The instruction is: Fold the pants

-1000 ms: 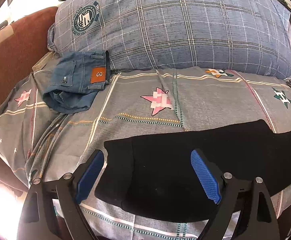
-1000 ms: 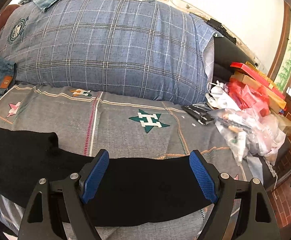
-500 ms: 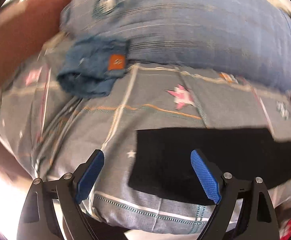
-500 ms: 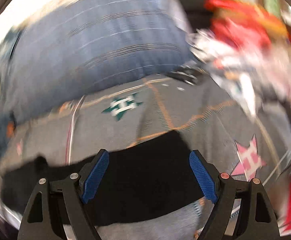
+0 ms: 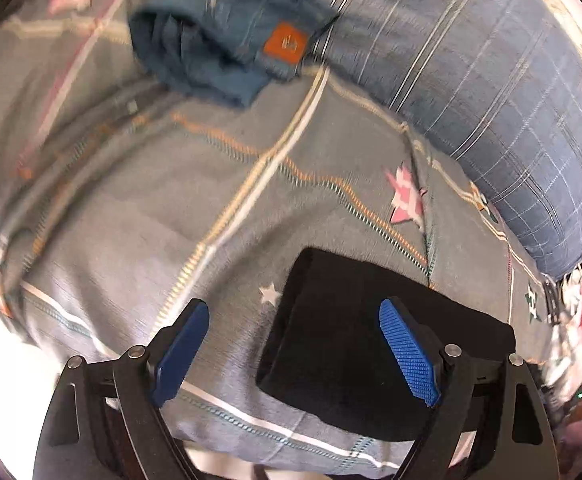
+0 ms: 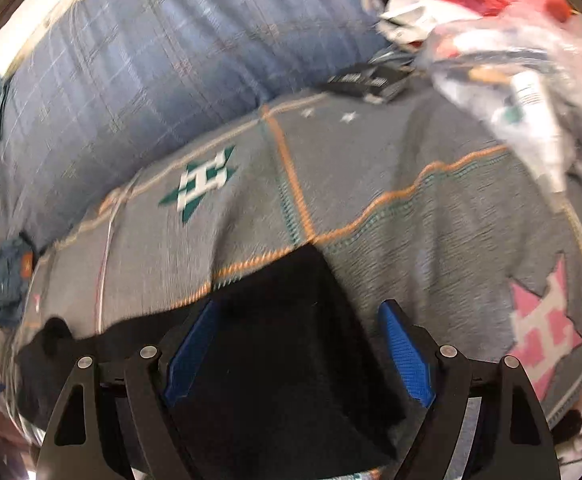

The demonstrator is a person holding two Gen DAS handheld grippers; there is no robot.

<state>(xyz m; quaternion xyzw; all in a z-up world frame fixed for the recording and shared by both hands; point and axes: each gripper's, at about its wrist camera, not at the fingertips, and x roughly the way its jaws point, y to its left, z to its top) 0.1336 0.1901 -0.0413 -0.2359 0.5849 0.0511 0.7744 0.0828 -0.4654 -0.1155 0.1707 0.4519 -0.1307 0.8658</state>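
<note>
Both tongs are spread wide and nothing is pinched: the left tongs (image 5: pixel 293 350) are held over one short end of the black, soft cloth pants (image 5: pixel 371 344), and the right tongs (image 6: pixel 299 354) over the other end. The pants are laid out flat as a long dark band near the front edge of the bed, on the grey patterned bedspread with star motifs (image 5: pixel 151 208). They are judged light and limp, likely to sag and drag when lifted, so a hold is best taken at the corners of an end edge, with both layers caught together. Beyond the pants, a folded pair of blue denim jeans with an orange patch (image 5: pixel 227 48) is seen against the large blue checked pillow (image 5: pixel 491 92); crumpled plastic bags and red packaging (image 6: pixel 511 60) are heaped at the bed's far side.
</note>
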